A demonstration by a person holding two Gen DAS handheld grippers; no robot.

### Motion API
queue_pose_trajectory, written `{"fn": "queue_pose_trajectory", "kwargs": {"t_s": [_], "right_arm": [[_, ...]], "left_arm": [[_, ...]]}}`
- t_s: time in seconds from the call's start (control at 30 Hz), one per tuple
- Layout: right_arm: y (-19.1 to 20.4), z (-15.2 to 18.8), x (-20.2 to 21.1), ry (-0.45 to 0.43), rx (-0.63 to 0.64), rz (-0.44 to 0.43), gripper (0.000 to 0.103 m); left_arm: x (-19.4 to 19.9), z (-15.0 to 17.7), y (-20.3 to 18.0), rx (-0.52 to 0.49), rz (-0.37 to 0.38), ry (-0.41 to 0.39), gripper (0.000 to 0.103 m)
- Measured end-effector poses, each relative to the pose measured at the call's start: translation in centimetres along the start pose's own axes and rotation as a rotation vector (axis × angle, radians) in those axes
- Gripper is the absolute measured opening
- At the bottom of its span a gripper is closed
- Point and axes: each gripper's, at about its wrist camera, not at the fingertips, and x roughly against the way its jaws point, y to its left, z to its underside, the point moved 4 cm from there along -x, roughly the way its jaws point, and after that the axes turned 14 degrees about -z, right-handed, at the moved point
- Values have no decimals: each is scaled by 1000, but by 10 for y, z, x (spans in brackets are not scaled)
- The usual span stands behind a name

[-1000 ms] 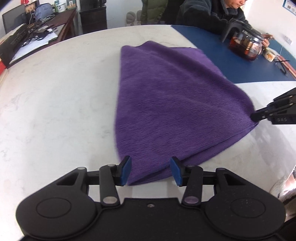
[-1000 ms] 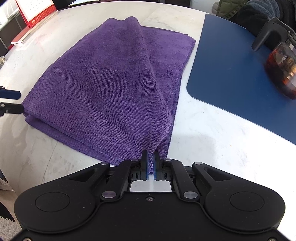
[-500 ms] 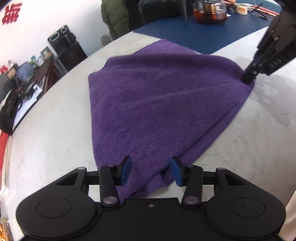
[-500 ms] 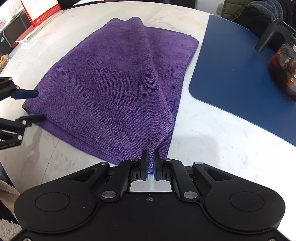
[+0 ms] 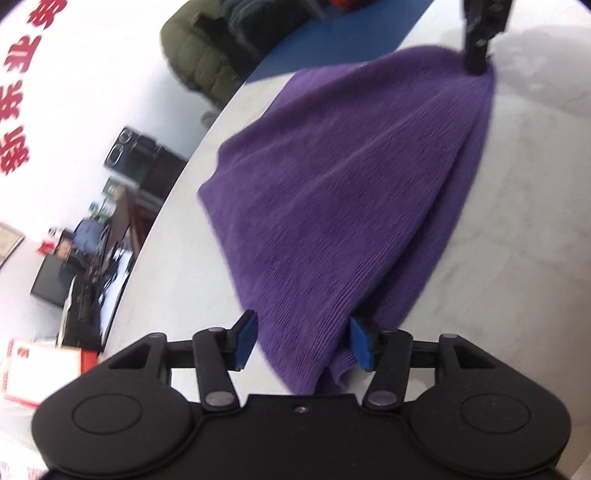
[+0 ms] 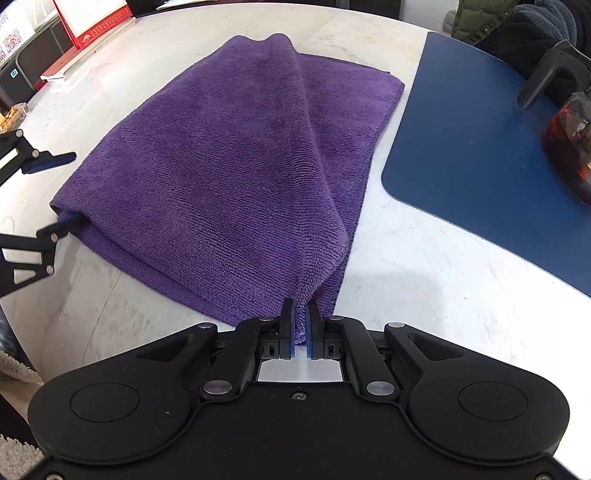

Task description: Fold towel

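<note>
A purple towel lies folded double on the white marble table. My right gripper is shut on its near corner, which pulls a ridge up the cloth. My left gripper is open, with the towel's other near corner lying between its blue pads. In the right wrist view the left gripper sits at the towel's left corner, one finger above the cloth and one tucked under the edge. The right gripper also shows in the left wrist view, at the far corner.
A blue mat lies right of the towel with a glass teapot on it. A red calendar stand sits at the table's far left. A seated person in dark and green jackets is behind the table. The table edge runs close on the left.
My left gripper has rolled and swung around the towel's corner, so the corner now lies deeper between its open pads. My right gripper stays shut on its corner.
</note>
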Motion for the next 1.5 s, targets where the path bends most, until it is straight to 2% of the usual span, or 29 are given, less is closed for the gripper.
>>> {"fn": "queue_pose_trajectory", "kwargs": {"t_s": [0.13, 0.17, 0.23, 0.33, 0.47, 0.6, 0.73, 0.87, 1.07, 1.3, 1.5], "right_arm": [[0, 0, 0, 0, 2, -2, 4], [0, 0, 1, 0, 2, -2, 4], [0, -1, 0, 1, 2, -2, 5], [0, -2, 0, 4, 3, -1, 6], [-1, -4, -1, 18, 3, 2, 6], [-3, -5, -1, 21, -3, -2, 5], [-4, -6, -1, 23, -2, 0, 5], [-5, -8, -2, 30, 5, 5, 5], [-7, -11, -3, 37, 10, 6, 5], [-11, -14, -5, 51, 20, 9, 5], [-19, -12, 0, 53, 24, 14, 6]], "left_arm": [[-13, 12, 12, 19, -67, 67, 54], [-16, 14, 15, 24, -84, 83, 59], [-22, 20, 24, 83, -72, 114, 63], [-25, 21, 32, 178, -45, 168, 63], [-23, 28, 41, 294, 21, 225, 65], [-26, 44, 56, 479, 145, 295, 65], [-31, 58, 70, 595, 288, 310, 65], [-27, 63, 81, 621, 377, 288, 65], [-23, 64, 89, 656, 446, 306, 65], [-13, 65, 106, 682, 566, 275, 65], [-13, 75, 113, 685, 592, 272, 65]]}}
